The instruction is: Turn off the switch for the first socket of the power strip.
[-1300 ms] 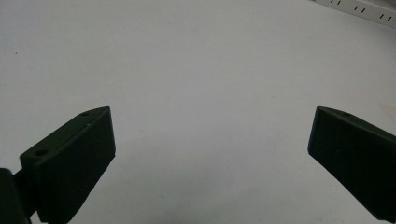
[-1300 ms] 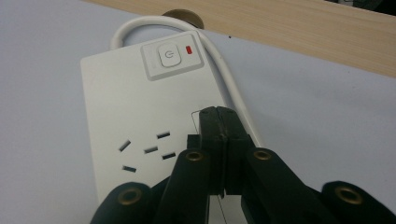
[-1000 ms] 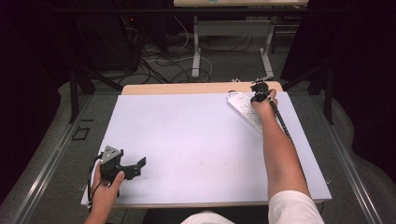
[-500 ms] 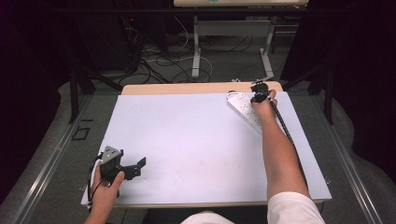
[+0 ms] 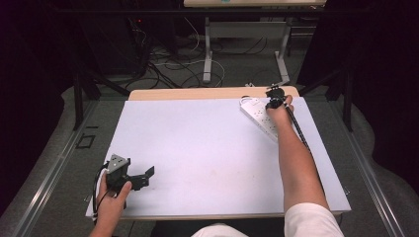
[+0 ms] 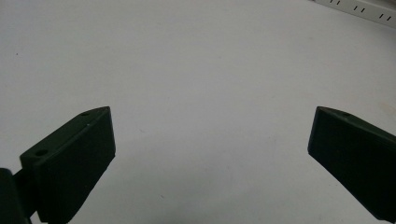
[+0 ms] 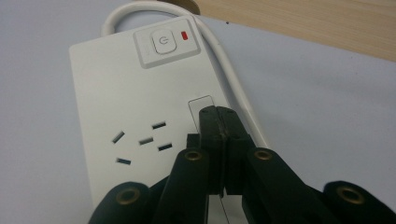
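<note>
Now pressing step: right tongs (image 7: 218,116) closed, empty, tips over power strip (image 7: 140,116), short of power button (image 7: 161,44); next, advance onto button. Left tongs (image 6: 210,140) open, idle.

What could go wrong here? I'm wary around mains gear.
1. The right tool, jaws shut, hovers over the power strip just short of its switch; pressing off-centre could skid the strip.
2. Its tips sit near the socket slots; a slip might poke one.
3. The cord curls beside the tool and could snag.
</note>
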